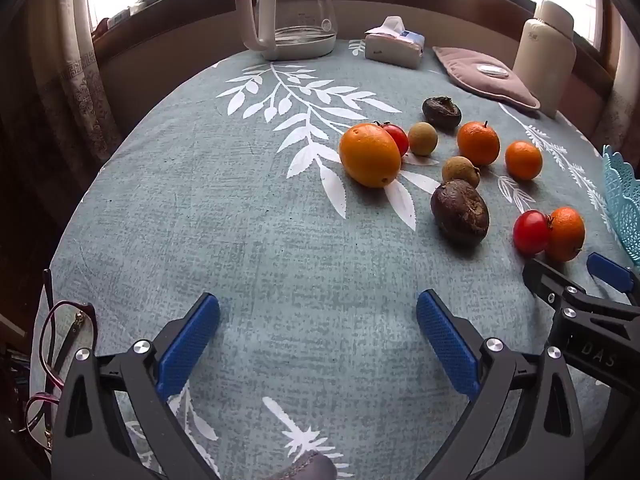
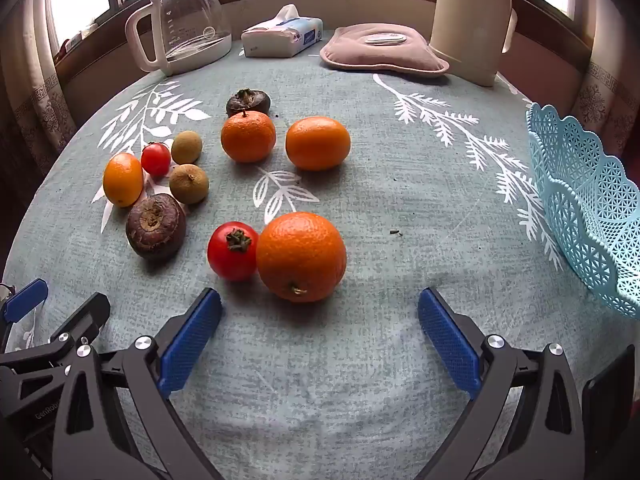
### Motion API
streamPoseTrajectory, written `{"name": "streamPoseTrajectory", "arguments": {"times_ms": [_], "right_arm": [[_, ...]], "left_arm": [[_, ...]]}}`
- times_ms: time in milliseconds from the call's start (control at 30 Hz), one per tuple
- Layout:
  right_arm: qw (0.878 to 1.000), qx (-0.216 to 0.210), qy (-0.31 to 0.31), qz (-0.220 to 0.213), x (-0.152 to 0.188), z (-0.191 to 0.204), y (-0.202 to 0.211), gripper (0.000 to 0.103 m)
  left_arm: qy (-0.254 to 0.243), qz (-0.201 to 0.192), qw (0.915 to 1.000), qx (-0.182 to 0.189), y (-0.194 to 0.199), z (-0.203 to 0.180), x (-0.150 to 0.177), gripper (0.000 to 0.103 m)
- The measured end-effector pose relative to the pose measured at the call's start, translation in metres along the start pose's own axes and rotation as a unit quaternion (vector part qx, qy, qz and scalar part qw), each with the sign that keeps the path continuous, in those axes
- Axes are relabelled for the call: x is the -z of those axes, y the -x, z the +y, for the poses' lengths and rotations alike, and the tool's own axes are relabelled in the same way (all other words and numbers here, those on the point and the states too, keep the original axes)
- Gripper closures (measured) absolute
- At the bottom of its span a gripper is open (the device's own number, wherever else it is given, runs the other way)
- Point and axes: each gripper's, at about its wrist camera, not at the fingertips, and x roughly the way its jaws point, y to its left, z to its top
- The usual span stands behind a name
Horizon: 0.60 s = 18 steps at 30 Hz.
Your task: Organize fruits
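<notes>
My right gripper spread wide and empty, nearest orange just ahead (dimpled, glossy, stem end toward me), touching a red tomato, my left gripper likewise agape, blue basket at right.

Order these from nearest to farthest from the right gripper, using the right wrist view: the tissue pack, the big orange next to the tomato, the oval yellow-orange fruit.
1. Big orange, just ahead of the right gripper.
2. Oval yellow-orange fruit, left, midway.
3. Tissue pack, far edge.
</notes>
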Motion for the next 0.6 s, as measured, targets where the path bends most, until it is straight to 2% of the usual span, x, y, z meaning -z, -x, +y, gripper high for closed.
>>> {"name": "streamPoseTrajectory", "arguments": {"times_ms": [33, 367, 600], "right_arm": [[1.0, 0.0, 0.0, 0.0, 0.0, 0.0, 0.0, 0.003], [1.0, -0.002, -0.002, 0.001, 0.0, 0.0, 0.0, 0.003], [1.0, -0.002, -0.002, 0.001, 0.0, -0.001, 0.0, 0.003]], "left_arm": [[-0.004, -0.008, 1.0, -0.004, 0.001, 0.0, 0.0, 0.005], [0.002, 0.015, 0.9996, 0.022, -0.005, 0.018, -0.012, 0.005], [-0.002, 0.013, 0.9999, 0.01, -0.005, 0.009, -0.008, 0.005]]}}
